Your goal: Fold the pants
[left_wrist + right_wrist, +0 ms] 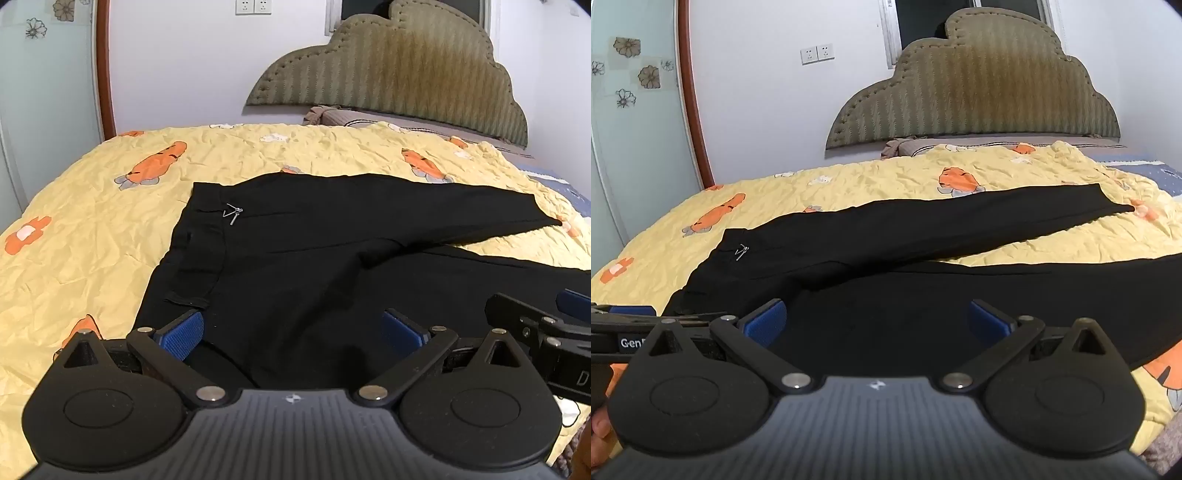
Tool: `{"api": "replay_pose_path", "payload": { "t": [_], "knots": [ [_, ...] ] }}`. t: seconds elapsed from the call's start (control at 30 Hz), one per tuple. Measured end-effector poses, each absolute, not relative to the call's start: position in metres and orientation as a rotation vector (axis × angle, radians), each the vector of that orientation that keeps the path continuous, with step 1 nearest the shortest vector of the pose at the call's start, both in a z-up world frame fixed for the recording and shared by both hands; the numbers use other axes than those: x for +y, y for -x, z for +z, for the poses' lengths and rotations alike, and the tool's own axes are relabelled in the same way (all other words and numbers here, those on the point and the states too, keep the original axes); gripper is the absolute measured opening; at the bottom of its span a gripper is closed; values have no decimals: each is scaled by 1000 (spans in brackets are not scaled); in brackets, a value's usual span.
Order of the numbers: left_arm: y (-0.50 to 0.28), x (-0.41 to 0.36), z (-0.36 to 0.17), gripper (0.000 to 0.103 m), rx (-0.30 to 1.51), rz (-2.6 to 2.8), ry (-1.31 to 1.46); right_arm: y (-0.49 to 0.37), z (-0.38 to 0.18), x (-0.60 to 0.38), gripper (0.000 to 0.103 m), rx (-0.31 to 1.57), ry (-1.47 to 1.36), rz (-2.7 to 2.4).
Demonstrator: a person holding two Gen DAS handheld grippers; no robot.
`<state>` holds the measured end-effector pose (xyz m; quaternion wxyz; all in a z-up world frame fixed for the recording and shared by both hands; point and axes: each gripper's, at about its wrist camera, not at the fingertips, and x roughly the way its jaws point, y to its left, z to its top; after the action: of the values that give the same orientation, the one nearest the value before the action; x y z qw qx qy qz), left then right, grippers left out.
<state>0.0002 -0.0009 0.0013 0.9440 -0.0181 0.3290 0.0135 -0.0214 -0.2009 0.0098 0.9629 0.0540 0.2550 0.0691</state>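
A: What's the biggest thing in view?

B: The bed (92, 206), covered by a crumpled yellow quilt with orange carrot prints, and behind it a scalloped padded headboard (399, 70) against the white wall. A double wall socket (253, 6) sits above, left of the headboard.

A: And the pants?

B: The black pants (295, 266) lie spread on the quilt, waistband toward the left, legs running off to the right. The two legs are splayed apart in a V: the far leg (960, 218) reaches toward the headboard side, the near leg (1034, 291) runs along the front edge, with yellow quilt showing between them. A small silver zipper pull (233, 214) glints near the waistband.

A: So has any folding happened?

B: As far as I can judge, none. The legs aren't laid one over the other, and nothing is doubled lengthwise. Everything is still to do: bring one leg onto the other, then fold the length down.

A: The grippers?

B: Both hover low over the near part of the pants. The left gripper (291, 328) has its blue pads spread wide, only fabric below, nothing pinched. The right gripper (877, 319) is just the same: jaws wide, holding nothing. They sit side by side, the left nearer the waistband.
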Motion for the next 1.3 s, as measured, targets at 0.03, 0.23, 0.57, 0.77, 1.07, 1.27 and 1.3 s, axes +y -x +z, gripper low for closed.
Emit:
{"api": "replay_pose_path", "payload": {
  "t": [0.03,0.23,0.57,0.77,1.07,1.27,1.3],
  "knots": [
    [2,0,-1,103,669,29,43,21,10,-202,103,516,-116,140],
    [1,8,-2,103,688,20,61,18,7,-198,103,537,-85,131],
    [0,4,-1,103,690,25,51,6,4,-202,103,544,-91,132],
    [-1,3,-1,103,698,26,43,21,2,-198,103,536,-82,129],
    [-2,4,-1,103,695,28,27,17,0,-206,103,543,-90,92],
    [-2,2,-1,103,694,33,10,12,-3,-216,103,573,-123,71],
    [-2,2,-1,103,694,32,7,12,-4,-217,103,576,-127,73]
  ]
}}
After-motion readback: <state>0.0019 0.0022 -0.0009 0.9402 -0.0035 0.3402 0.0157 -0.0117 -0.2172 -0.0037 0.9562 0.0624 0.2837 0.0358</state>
